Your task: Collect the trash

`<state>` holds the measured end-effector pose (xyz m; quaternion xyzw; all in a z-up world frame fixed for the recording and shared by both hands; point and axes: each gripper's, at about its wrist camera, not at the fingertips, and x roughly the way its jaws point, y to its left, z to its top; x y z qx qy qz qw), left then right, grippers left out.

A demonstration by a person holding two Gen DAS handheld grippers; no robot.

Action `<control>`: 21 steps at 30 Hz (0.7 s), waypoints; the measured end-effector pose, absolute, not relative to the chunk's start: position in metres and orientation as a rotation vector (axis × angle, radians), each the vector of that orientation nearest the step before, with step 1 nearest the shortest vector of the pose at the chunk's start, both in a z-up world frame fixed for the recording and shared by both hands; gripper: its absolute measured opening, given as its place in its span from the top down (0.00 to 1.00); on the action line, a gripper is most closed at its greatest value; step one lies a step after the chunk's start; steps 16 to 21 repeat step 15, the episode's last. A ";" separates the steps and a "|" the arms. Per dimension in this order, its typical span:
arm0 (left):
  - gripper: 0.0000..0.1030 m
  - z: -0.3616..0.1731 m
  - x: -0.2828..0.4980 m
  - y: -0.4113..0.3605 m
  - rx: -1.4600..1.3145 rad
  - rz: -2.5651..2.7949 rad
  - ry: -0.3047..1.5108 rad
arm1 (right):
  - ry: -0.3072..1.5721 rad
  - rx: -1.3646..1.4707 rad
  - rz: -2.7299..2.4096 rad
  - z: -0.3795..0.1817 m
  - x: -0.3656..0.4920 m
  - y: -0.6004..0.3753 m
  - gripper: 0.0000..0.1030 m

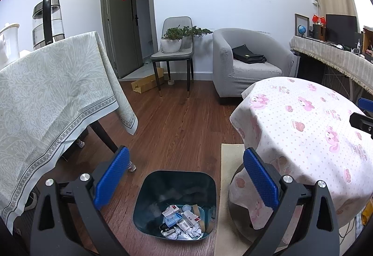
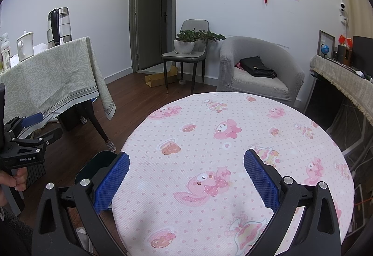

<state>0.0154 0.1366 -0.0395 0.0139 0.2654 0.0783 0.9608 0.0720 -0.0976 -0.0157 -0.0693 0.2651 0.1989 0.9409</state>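
Wood floor, trash bin [image 1: 149,207] under left claw [image 1: 186,180] (wide, empty), right claw [image 2: 186,180] likewise over round table [image 2: 291,139]

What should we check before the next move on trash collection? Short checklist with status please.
1. Left gripper empty, jaws apart: ok.
2. Right gripper empty, jaws apart: ok.
3. Dark teal square plastic trash bin open and below the left gripper: ok.
4. Crumpled paper and wrappers lie inside the bin, with room left: ok.
5. Round table with pink cartoon tablecloth free of visible trash: ok in the right wrist view.
6. Trash left elsewhere, on the wooden floor behind the tables: cannot tell.
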 end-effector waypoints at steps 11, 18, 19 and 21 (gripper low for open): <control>0.03 -0.041 0.017 0.138 0.020 0.161 0.547 | 0.541 -0.141 0.406 -0.015 0.072 -0.098 0.04; 0.03 -0.041 0.016 0.138 0.022 0.158 0.545 | 0.541 -0.140 0.406 -0.015 0.072 -0.098 0.04; 0.03 -0.041 0.016 0.138 0.022 0.158 0.545 | 0.541 -0.140 0.406 -0.015 0.072 -0.098 0.04; 0.03 -0.041 0.016 0.138 0.022 0.158 0.545 | 0.541 -0.140 0.406 -0.015 0.072 -0.098 0.04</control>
